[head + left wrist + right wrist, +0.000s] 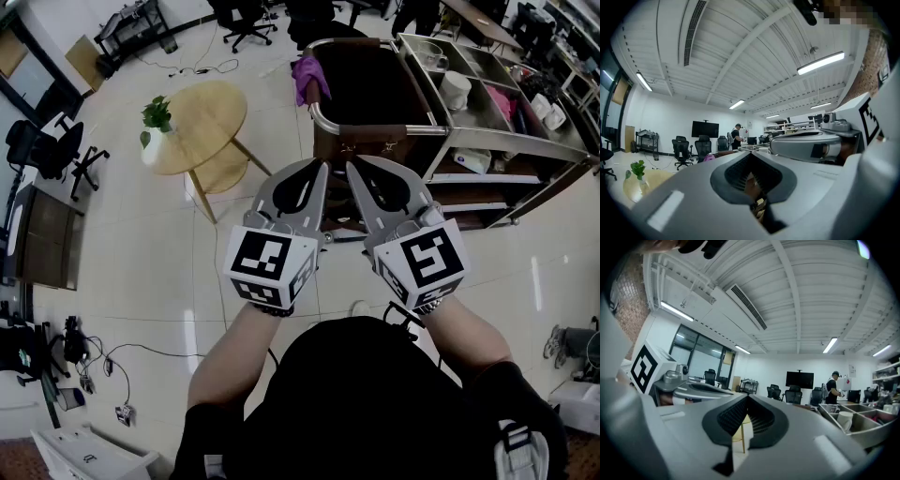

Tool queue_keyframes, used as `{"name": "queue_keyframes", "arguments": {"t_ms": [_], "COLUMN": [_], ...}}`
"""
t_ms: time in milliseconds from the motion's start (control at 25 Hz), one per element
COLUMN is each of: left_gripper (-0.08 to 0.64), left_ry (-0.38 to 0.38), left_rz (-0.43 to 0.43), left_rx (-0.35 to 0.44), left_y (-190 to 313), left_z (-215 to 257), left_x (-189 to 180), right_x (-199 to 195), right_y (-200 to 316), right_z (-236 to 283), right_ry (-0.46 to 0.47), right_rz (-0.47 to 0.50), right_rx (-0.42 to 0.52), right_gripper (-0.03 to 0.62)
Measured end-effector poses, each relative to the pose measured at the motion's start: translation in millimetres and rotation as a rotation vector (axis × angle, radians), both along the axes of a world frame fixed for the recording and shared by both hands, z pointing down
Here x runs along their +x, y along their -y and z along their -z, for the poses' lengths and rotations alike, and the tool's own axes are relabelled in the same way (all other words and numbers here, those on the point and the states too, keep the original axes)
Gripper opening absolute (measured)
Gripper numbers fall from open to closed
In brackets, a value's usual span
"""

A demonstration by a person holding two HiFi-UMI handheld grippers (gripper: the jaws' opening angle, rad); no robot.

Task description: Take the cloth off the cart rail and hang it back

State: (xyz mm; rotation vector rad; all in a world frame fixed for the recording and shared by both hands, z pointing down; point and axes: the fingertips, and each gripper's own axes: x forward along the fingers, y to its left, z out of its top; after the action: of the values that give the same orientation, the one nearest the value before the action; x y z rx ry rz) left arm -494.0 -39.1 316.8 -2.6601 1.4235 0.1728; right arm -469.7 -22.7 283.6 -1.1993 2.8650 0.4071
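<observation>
A magenta cloth [307, 77] hangs over the far left corner of the cart's brown rail [380, 132]. It also shows as a small pink patch [708, 158] in the left gripper view. I hold both grippers up side by side in front of the cart, short of its near rail. My left gripper [322, 170] is shut with nothing in it, and its jaws meet at the tip [749, 153]. My right gripper [352, 169] is shut and empty too, tips together [747, 397]. Neither touches the cloth or the rail.
A round wooden table [211, 112] with a potted plant [157, 114] stands left of the cart. The cart's metal trays [487, 98] hold a white cup [456, 87] and bowls. Office chairs [246, 17] and floor cables lie beyond. A person [832, 385] stands far off near a wall screen.
</observation>
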Motion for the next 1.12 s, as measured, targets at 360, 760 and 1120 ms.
{"name": "queue_keyframes", "arguments": {"t_ms": [360,760,1120], "left_gripper": [-0.014,-0.014,-0.014], "left_ry": [0.011,0.012,0.018], "left_rz": [0.047,0.123,0.145], "left_rx": [-0.009,-0.026,-0.042], "left_y": [42.4,96.6,166.8], "left_z": [8.1,-4.2,-16.6], "left_x": [40.6,55.5,61.7], "right_x": [37.0,52.0,61.5], "right_y": [43.6,104.8,186.1], "right_z": [5.6,-5.9,-13.8], "right_ry": [0.000,-0.007,-0.019], "right_rz": [0.061,0.134,0.128], "right_rx": [-0.009,-0.040,-0.077], "right_gripper": [0.013,0.069,0.099]}}
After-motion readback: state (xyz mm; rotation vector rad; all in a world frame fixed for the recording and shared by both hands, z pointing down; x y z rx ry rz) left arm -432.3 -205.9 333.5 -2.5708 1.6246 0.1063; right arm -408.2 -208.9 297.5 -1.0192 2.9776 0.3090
